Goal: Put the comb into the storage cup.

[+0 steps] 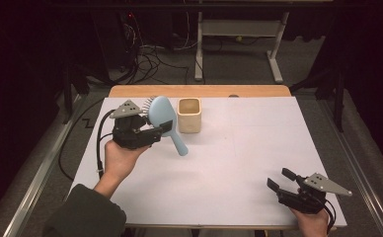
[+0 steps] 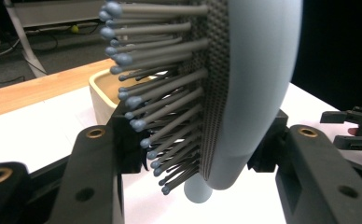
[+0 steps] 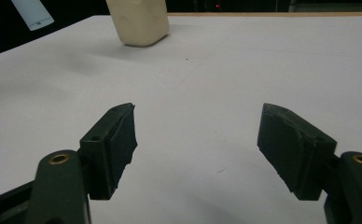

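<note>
The pale blue plastic paddle hairbrush (image 1: pixel 164 118) with grey ball-tipped bristles was up off the bench, clamped across its head by the left hand-held gripper (image 1: pixel 156 131), one black jaw in among the bristles, the other on the smooth back. In the left gripper view the hairbrush (image 2: pixel 254 84) stood nearly upright between those jaws, bristles pointing away from the cream square ceramic cup (image 2: pixel 105 91) side of the frame, handle end dangling below. From the high view, the handle slanted down toward the middle of the bench, and the head hung just beside the cream cup (image 1: pixel 189 115), which stood near the far edge, left of centre, on the white bench (image 1: pixel 258 148).

So the pick-up looked done: the brush was lifted and firmly held. What seemed left was the delivery, most likely tipping the handle into that open cup, and it hadn't gone in yet; the cup looked empty from above.

The right hand-held gripper (image 1: pixel 284 181) sat idle near the near right corner, jaws spread apart with nothing between them, bare bench ahead in its own view and the cup (image 3: pixel 138 21) well off.
</note>
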Tool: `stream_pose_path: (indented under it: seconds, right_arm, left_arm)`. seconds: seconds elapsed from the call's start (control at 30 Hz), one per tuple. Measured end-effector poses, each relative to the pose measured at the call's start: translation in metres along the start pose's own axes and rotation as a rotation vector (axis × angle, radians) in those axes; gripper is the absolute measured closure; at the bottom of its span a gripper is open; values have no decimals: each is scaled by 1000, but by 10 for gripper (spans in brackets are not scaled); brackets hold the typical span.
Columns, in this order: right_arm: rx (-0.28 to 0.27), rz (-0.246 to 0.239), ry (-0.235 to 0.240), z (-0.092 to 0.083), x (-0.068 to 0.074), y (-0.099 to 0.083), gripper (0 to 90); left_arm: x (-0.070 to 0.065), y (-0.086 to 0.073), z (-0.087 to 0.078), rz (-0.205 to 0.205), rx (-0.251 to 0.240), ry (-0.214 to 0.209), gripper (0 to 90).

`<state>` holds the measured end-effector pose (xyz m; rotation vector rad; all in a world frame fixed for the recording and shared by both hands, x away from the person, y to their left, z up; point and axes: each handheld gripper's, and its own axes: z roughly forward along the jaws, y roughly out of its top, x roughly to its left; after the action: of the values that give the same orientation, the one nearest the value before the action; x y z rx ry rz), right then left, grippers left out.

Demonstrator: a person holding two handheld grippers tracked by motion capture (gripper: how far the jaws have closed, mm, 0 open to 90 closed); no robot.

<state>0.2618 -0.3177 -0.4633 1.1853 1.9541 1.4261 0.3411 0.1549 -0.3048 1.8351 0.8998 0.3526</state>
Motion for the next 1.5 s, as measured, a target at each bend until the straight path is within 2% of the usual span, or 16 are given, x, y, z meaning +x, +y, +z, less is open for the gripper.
stream_pose_path:
  seconds: [0.37,0.6,1.1,1.5]
  right_arm:
    - [6,5,0,0,0,0,285]
    - [3,4,4,0,0,0,283]
    - [2,7,6,0,0,0,280]
    - [22,3,10,3,0,-1,280]
  left_arm:
    - [8,11,8,-10,15,13,502]
    - [10,19,11,-3,21,24,502]
    - [17,31,19,-13,23,46,502]
    - [19,45,24,-14,22,59,503]
